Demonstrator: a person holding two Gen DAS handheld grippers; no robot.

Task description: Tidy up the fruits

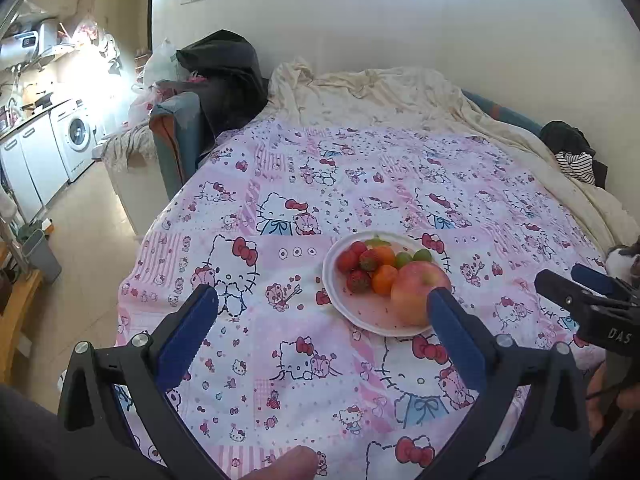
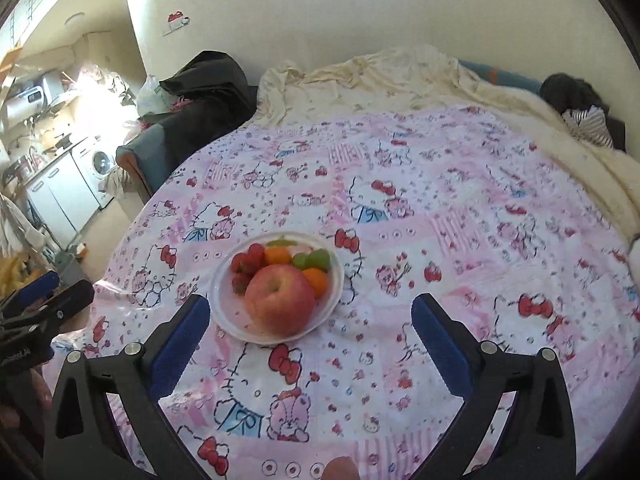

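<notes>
A white plate [image 1: 334,280] [image 2: 226,312] sits on a pink cartoon-cat cloth [image 1: 304,360] [image 2: 400,360]. On it lie a large red apple [image 1: 412,288] [image 2: 280,300], strawberries [image 1: 352,264] [image 2: 248,260], small oranges [image 1: 384,280] [image 2: 278,256] and green grapes [image 1: 414,257] [image 2: 316,258]. My left gripper [image 1: 322,294] stands open and empty just short of the plate, its right finger crossing in front of the apple. My right gripper [image 2: 311,302] is open and empty too, with the plate ahead and to the left. Each gripper shows at the edge of the other's view [image 1: 558,276] [image 2: 70,284].
A crumpled cream blanket [image 1: 400,96] lies behind the cloth against the wall. A dark bag [image 1: 224,64] and a blue armrest [image 1: 176,136] stand at the back left. Striped clothing [image 1: 576,164] lies at the far right. A kitchen with a washing machine [image 1: 78,136] is off to the left.
</notes>
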